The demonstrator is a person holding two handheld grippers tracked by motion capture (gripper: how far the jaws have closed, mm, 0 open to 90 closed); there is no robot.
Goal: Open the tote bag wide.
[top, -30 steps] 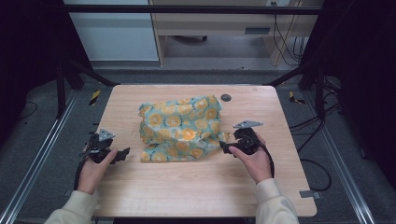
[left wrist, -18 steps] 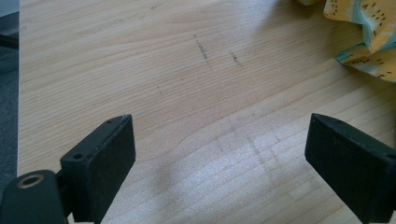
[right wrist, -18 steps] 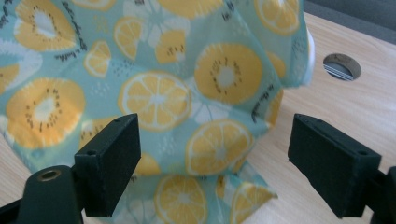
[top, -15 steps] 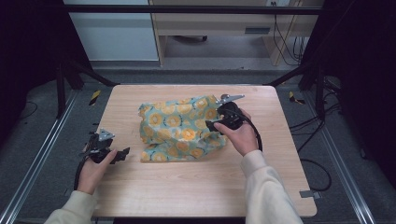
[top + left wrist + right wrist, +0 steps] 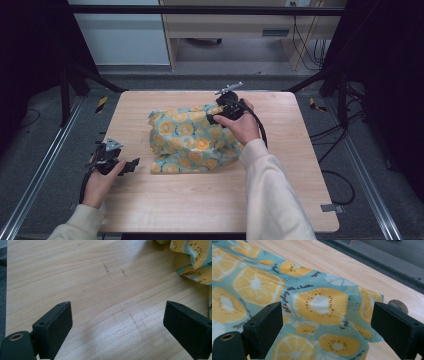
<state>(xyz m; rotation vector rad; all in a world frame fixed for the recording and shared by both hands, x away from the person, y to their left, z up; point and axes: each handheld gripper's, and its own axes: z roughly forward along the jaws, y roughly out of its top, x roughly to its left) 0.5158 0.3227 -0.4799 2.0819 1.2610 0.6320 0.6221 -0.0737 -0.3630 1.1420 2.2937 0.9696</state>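
A teal cloth point(image 5: 192, 140) printed with yellow citrus slices lies crumpled in the middle of the wooden table point(image 5: 210, 205). My right gripper point(image 5: 216, 118) hovers over the cloth's far right corner. In the right gripper view that gripper point(image 5: 327, 327) stands open, its jaws wide apart with the cloth point(image 5: 312, 302) spread below and between them. My left gripper point(image 5: 131, 164) rests at the table's left side, a short way from the cloth's near left corner. In the left gripper view it point(image 5: 117, 332) is open over bare wood, with the cloth's edge point(image 5: 195, 260) at the upper right.
A small round grey object point(image 5: 398, 305) sits on the table just beyond the cloth's corner, behind the right jaw. The table's far edge and a dark floor strip point(image 5: 387, 262) lie past it. Bare wood point(image 5: 165, 210) stretches along the near side.
My right gripper has travelled from the cloth's near right side up to its far right corner. The left gripper and the cloth have stayed put.
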